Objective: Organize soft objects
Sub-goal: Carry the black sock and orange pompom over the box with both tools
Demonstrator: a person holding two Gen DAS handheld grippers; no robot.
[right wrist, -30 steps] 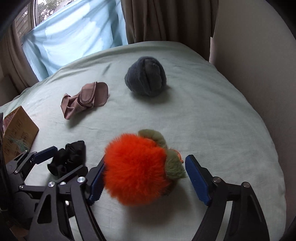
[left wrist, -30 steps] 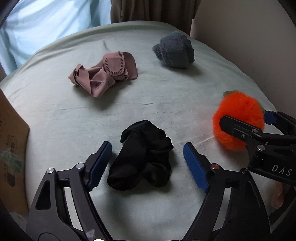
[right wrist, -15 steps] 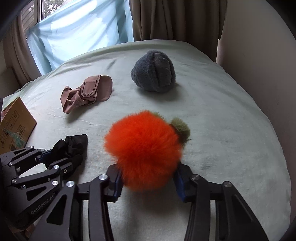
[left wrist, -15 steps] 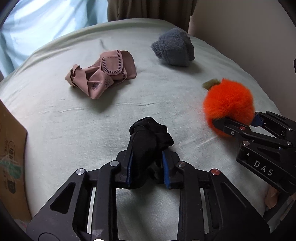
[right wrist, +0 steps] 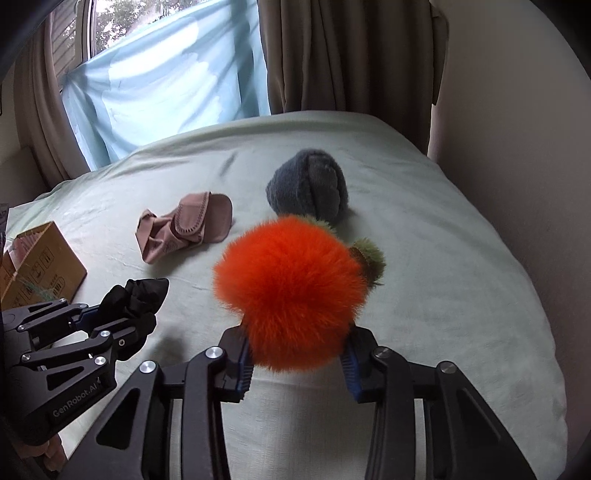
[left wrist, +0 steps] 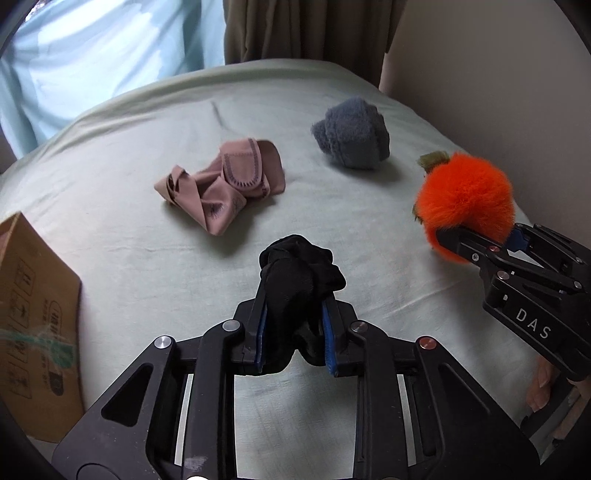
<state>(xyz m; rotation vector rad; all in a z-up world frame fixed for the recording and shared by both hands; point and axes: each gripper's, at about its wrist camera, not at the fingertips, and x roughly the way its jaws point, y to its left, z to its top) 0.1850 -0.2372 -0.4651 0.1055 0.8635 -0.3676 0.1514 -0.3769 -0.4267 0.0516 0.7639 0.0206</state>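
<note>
Window [right wrist: 92, 26] only in R view; fingers [left wrist: 541, 391] only L.

A crumpled black fabric bundle [left wrist: 295, 291] and a fluffy orange pompom with green tufts [right wrist: 291, 295] are being held aloft, while a pink folded cloth [left wrist: 225, 184] and a grey-blue fleece ball [left wrist: 352, 134] are being left lying near each other on the pale green bed [left wrist: 147, 258].

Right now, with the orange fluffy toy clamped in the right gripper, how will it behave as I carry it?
The orange fluffy toy bulges well beyond the right gripper, so it probably squashes easily and weighs little. Its long fur may let it slip if the grip loosens. Its round shape suggests it could roll a little once released on the bed sheet.
</note>
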